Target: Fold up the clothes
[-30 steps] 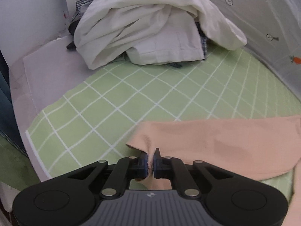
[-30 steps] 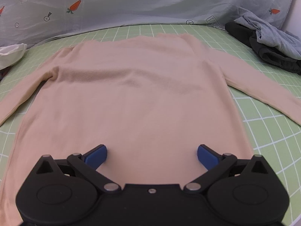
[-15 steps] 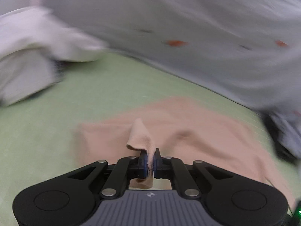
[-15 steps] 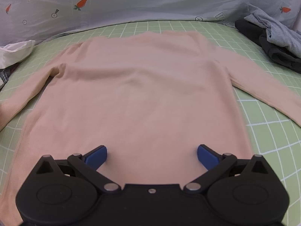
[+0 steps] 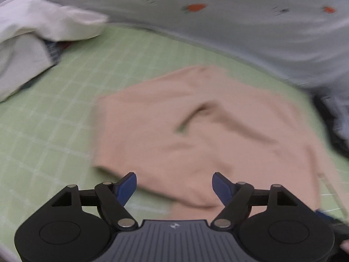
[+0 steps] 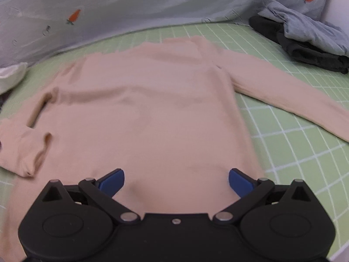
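A peach long-sleeved top (image 6: pixel 148 109) lies flat on the green checked sheet (image 6: pixel 294 152). Its left sleeve (image 6: pixel 19 150) is folded in toward the body; the right sleeve (image 6: pixel 283 89) stretches out to the right. In the blurred left wrist view the same top (image 5: pixel 207 131) lies ahead, with the folded sleeve end (image 5: pixel 174 185) resting loose under my left gripper (image 5: pixel 174 182). Its jaws are opening and grip nothing. My right gripper (image 6: pixel 176 180) hovers open over the lower part of the top, holding nothing.
A white garment pile (image 5: pixel 28 43) sits at the far left. A grey and black clothes heap (image 6: pixel 305 39) lies at the far right. A pale carrot-print cloth (image 6: pixel 109 6) rises behind the sheet.
My left gripper carried the sleeve end from the left over toward the body of the top, then let go and spread its jaws. The right gripper shifted only slightly.
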Motion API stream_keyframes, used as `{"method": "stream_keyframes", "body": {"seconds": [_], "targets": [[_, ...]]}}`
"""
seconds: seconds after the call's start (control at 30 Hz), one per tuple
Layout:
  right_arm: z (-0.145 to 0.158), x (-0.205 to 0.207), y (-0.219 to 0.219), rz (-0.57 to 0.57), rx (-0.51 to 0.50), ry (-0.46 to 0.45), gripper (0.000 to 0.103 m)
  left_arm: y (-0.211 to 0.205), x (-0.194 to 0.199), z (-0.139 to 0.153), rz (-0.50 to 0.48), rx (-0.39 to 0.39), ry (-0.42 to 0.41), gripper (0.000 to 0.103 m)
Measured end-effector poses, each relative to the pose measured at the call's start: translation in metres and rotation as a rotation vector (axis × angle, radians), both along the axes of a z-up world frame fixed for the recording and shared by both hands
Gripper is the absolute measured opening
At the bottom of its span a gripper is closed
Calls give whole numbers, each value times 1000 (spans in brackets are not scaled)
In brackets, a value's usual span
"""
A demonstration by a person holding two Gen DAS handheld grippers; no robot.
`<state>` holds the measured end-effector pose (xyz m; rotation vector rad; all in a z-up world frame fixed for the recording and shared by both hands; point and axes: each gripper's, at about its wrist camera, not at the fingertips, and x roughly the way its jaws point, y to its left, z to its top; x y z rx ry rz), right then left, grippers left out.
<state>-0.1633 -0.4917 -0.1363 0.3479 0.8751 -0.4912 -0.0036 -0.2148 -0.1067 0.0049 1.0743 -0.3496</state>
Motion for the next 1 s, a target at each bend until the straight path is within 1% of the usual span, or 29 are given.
{"method": "stream_keyframes", "body": {"seconds": [0.07, 0.17, 0.23, 0.27, 0.33, 0.43, 0.53, 0.57, 0.6, 0.63, 0.67, 0.7, 0.73, 0.83, 0.87, 0.9, 0.93, 0.97, 1.0], "targets": [[5, 9, 7, 22, -5, -16, 102, 9, 3, -4, 11, 57, 27, 77], [12, 31, 25, 101, -1, -45, 99, 27, 3, -8, 31, 62, 53, 77], [13, 47, 41, 167, 11, -58, 97, 35, 5, -11, 44, 82, 65, 78], [13, 56, 50, 201, 17, -63, 94, 39, 7, -13, 50, 95, 70, 78], [11, 72, 68, 265, 22, -64, 90, 46, 10, -17, 63, 121, 80, 83], [6, 96, 91, 336, 30, -58, 83, 56, 15, -22, 65, 148, 89, 84], [1, 113, 104, 354, 53, -52, 72, 64, 20, -26, 63, 169, 97, 87], [0, 116, 107, 357, 65, -52, 64, 67, 22, -28, 61, 173, 98, 87], [-3, 121, 109, 357, 74, -49, 60, 68, 24, -30, 59, 175, 101, 88], [-4, 123, 112, 355, 73, -49, 60, 69, 26, -32, 55, 176, 106, 89], [-4, 125, 114, 355, 64, -51, 57, 71, 28, -34, 50, 177, 112, 90], [-5, 126, 116, 355, 56, -53, 51, 71, 30, -36, 45, 178, 119, 93], [-4, 127, 118, 355, 50, -53, 48, 72, 33, -38, 40, 178, 128, 94], [-4, 128, 121, 366, 37, -49, 36, 70, 38, -43, 29, 194, 142, 95], [-4, 128, 121, 370, 25, -45, 25, 69, 39, -44, 27, 199, 139, 96], [-4, 129, 122, 373, 6, -37, 17, 68, 40, -44, 23, 202, 137, 96], [-3, 129, 122, 374, -2, -35, 15, 67, 40, -44, 20, 203, 135, 96], [-2, 128, 121, 370, -5, -38, 8, 65, 41, -44, 16, 203, 133, 96], [-2, 127, 120, 364, -6, -43, 5, 64, 41, -44, 12, 203, 131, 96]]}}
